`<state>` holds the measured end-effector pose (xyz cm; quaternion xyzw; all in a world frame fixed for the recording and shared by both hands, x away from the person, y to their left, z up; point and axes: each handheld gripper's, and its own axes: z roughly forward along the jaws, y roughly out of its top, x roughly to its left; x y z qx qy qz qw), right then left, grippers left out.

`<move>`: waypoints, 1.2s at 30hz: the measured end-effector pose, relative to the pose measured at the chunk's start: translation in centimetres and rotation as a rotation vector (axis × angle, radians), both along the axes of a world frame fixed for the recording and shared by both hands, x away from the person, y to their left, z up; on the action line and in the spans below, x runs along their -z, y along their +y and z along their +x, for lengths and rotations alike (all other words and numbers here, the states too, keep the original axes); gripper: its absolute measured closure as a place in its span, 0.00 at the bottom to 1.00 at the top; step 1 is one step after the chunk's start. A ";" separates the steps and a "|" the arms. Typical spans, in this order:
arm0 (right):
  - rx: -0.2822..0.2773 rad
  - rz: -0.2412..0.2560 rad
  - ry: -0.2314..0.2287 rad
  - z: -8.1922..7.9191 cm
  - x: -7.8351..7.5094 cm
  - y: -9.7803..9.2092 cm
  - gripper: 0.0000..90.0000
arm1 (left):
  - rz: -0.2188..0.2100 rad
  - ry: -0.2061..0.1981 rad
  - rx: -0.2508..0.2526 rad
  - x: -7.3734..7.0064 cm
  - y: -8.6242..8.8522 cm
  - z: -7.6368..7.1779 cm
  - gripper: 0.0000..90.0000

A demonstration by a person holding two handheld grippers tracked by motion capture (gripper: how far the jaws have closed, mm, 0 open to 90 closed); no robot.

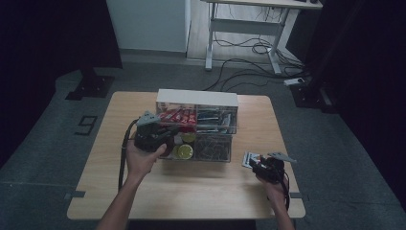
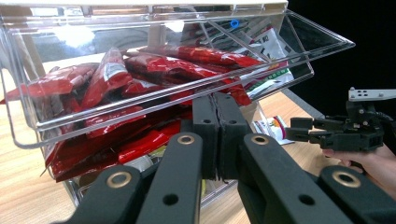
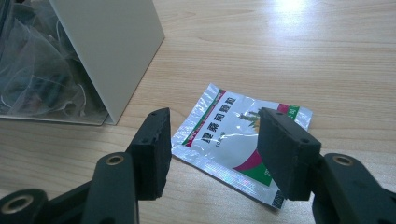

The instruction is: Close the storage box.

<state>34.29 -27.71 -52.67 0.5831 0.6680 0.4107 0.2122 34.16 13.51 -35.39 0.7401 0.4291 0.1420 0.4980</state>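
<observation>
A clear drawer organiser with a white top (image 1: pixel 196 97) stands mid-table. Its upper left drawer (image 2: pixel 60 126), full of red packets (image 2: pixel 154 70), is tilted out toward me. My left gripper (image 2: pixel 217 100) is shut, tips right at that drawer's front lip; whether they pinch the lip I cannot tell. In the high view this left gripper (image 1: pixel 165 132) sits against the organiser's left front. A silver sachet (image 3: pixel 229 135) with red and green print lies flat on the wood right of the organiser. My right gripper (image 3: pixel 217 140) hovers open just above it, one jaw on each side.
The organiser's other drawers hold yellow round items (image 1: pixel 186 151) and dark packets (image 1: pixel 215 120). Its white side wall (image 3: pixel 112 46) stands close to the sachet's left. Bare wood (image 1: pixel 191 191) runs along the table's near side. A desk frame and cables (image 1: pixel 249 43) are on the floor behind.
</observation>
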 end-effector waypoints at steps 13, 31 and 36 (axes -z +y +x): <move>-0.002 0.007 -0.008 -0.1 0.0 -0.2 0.49 | -0.015 -0.044 0.012 0.3 0.3 -0.6 0.90; -0.050 0.033 -0.061 -0.5 -0.3 0.1 0.49 | -0.001 -0.073 0.028 2.6 1.5 -2.3 0.71; -0.061 0.031 -0.068 -0.6 -0.4 0.1 0.48 | 0.023 -0.091 0.018 3.6 1.8 -3.3 0.66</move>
